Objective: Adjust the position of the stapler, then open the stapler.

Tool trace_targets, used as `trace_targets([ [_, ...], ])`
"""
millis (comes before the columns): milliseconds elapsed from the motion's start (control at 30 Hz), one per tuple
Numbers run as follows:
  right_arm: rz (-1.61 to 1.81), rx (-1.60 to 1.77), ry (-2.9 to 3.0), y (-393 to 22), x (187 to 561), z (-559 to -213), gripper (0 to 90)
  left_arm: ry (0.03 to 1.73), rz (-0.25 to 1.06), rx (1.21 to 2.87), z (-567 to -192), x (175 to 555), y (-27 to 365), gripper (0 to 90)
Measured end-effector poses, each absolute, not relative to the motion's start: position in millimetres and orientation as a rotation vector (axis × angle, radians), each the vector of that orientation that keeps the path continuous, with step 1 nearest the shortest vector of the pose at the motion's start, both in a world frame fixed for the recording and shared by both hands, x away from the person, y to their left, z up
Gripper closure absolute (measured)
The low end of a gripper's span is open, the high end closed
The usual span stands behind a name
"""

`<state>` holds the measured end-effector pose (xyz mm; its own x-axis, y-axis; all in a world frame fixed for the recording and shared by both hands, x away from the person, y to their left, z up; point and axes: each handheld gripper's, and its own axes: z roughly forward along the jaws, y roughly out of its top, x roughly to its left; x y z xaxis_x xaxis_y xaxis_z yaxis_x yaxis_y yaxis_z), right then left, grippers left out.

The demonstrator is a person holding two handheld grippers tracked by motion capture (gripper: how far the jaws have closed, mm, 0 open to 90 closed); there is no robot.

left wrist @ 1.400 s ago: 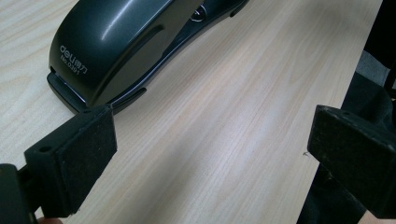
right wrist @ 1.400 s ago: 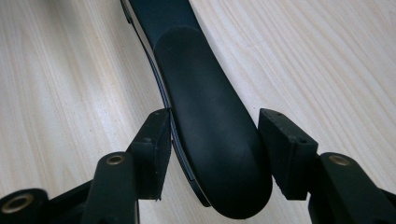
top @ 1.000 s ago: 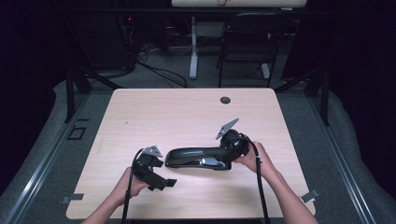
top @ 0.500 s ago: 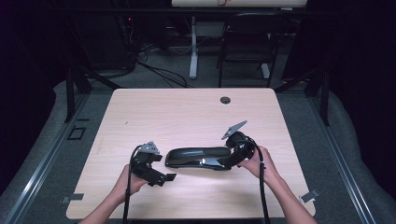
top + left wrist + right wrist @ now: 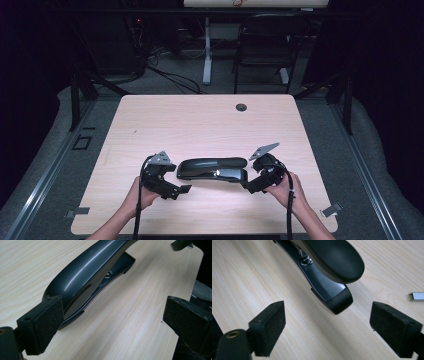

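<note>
One wooden table (image 5: 165,120) stands on grey carpet (image 5: 45,165).

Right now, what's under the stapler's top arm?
Under the stapler's top arm sits its black base with a small metal piece. Farther back, the arm covers the rest.

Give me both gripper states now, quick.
Left gripper: open, holding nothing; one pad beside the stapler.
Right gripper: open, jaws just opened, holding nothing; the stapler's end lies ahead of them.
</note>
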<state>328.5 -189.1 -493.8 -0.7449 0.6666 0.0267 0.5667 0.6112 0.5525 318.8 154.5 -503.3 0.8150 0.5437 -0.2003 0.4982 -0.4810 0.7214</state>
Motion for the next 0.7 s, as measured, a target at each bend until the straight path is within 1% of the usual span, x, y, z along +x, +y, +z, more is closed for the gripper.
trace_targets([
  [133,0.839,1.018,2.639,-186,327,-496,15.6,0.755,0.102,2.154,-503,313,145,9.6],
  [200,0.828,1.005,2.645,-185,327,-496,16.7,0.739,0.115,2.160,-503,311,140,16.5],
  [267,0.812,0.988,2.650,-182,327,-498,19.2,0.715,0.132,2.160,-504,308,134,18.8],
  [333,0.803,0.984,2.657,-180,327,-501,20.6,0.701,0.144,2.161,-504,306,128,25.1],
  [667,0.734,0.951,2.661,-175,326,-508,34.8,0.693,0.169,2.196,-517,299,95,48.1],
  [700,0.736,0.957,2.652,-174,325,-509,37.3,0.689,0.174,2.202,-517,298,93,50.7],
])
